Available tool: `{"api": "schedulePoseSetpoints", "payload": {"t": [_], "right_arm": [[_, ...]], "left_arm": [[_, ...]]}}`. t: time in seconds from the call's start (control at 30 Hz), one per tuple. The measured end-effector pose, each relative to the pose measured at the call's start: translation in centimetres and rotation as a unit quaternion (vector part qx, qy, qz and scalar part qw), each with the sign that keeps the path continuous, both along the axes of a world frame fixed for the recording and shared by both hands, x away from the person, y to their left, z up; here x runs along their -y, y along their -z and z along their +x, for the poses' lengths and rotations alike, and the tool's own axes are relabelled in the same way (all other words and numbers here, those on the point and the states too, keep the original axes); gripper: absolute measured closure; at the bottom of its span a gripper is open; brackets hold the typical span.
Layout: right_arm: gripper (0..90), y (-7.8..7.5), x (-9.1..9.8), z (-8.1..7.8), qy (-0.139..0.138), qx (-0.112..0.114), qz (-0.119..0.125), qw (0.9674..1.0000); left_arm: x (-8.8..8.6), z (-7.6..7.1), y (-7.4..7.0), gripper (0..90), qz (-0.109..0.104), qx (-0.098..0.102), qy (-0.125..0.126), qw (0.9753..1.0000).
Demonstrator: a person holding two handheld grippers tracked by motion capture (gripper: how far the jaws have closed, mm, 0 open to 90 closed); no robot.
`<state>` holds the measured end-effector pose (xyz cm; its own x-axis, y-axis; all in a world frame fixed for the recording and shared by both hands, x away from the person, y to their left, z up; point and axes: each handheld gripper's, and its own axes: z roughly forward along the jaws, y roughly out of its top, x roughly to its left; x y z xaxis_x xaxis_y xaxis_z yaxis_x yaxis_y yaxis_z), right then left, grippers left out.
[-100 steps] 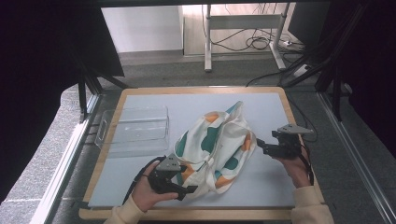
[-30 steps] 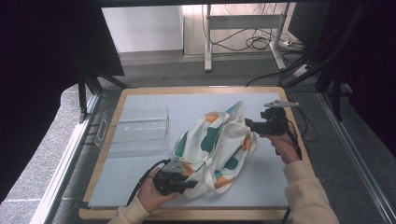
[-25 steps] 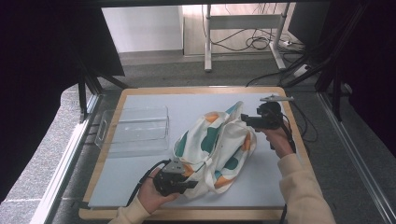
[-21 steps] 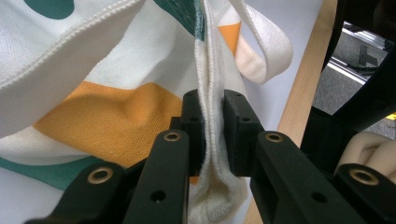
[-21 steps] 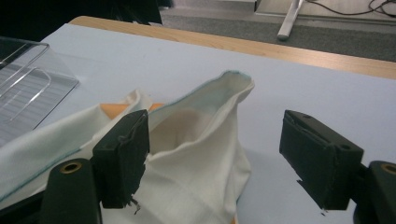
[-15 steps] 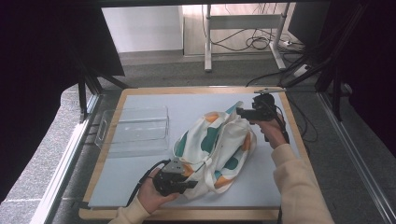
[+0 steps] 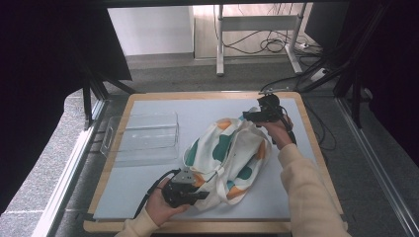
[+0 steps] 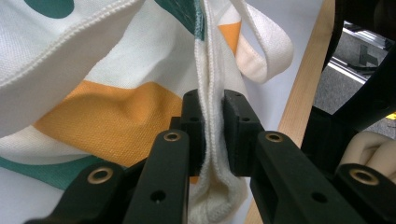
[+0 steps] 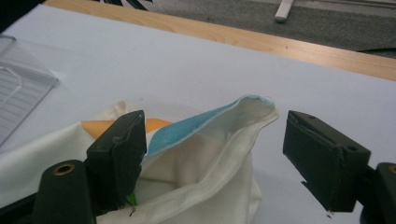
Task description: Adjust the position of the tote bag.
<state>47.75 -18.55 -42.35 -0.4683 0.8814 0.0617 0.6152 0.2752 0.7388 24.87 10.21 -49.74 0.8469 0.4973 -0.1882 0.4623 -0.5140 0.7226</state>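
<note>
A white cloth bag [image 7: 225,153] with green and orange spots lies crumpled on the pale blue mat [image 7: 207,111]. My left gripper [image 7: 201,194] is at the bag's near edge, shut on a folded white hem [image 8: 211,93], which its pads pinch upright in the left gripper view. A strap loop [image 8: 271,51] hangs beyond the hem. At the bag's far corner my right gripper [image 7: 248,116] is open. In the right gripper view that corner [image 9: 247,114], with its light blue lining, sits between the wide-apart fingertips [image 9: 119,142] of my right gripper [image 9: 219,149].
A clear plastic tray [image 7: 143,138] stands on the mat to the left of the bag, and its corner [image 9: 18,84] shows in the right gripper view. The wooden table edge [image 7: 316,143] runs close behind the right hand. Cables lie on the floor beyond the table.
My right gripper has moved left and toward the far side, up to the bag's far corner. The left gripper has kept its hold and has not moved.
</note>
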Motion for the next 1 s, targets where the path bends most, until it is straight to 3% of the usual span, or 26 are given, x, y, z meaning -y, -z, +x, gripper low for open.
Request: {"api": "schedulePoseSetpoints", "payload": {"t": [0.53,0.63,0.73,0.87,0.97,1.0], "right_arm": [[25.8,1.5,-0.9,1.3,0.017,-0.048,-0.006,0.9987],[30.8,2.0,-0.9,1.5,0.025,-0.072,-0.002,0.9971],[38.5,2.3,-1.1,1.6,0.021,-0.081,-0.002,0.9964],[49.2,2.2,-1.3,1.5,0.016,-0.075,-0.009,0.9970],[66.4,2.2,-1.4,1.5,0.014,-0.070,-0.023,0.9972],[66.4,2.2,-1.4,1.5,0.014,-0.070,-0.023,0.9972]], "left_arm": [[0.1,-0.1,0.0,79.9,0.000,0.000,-0.001,1.0000],[0.0,0.0,0.0,79.9,0.006,0.003,0.004,1.0000],[0.1,0.0,0.1,79.9,0.002,0.003,0.000,1.0000],[0.1,-0.1,0.1,79.9,0.001,0.001,-0.001,1.0000],[0.1,-0.1,0.1,79.9,0.001,0.002,-0.001,1.0000],[0.1,-0.1,0.1,79.9,0.001,0.002,-0.001,1.0000]]}}
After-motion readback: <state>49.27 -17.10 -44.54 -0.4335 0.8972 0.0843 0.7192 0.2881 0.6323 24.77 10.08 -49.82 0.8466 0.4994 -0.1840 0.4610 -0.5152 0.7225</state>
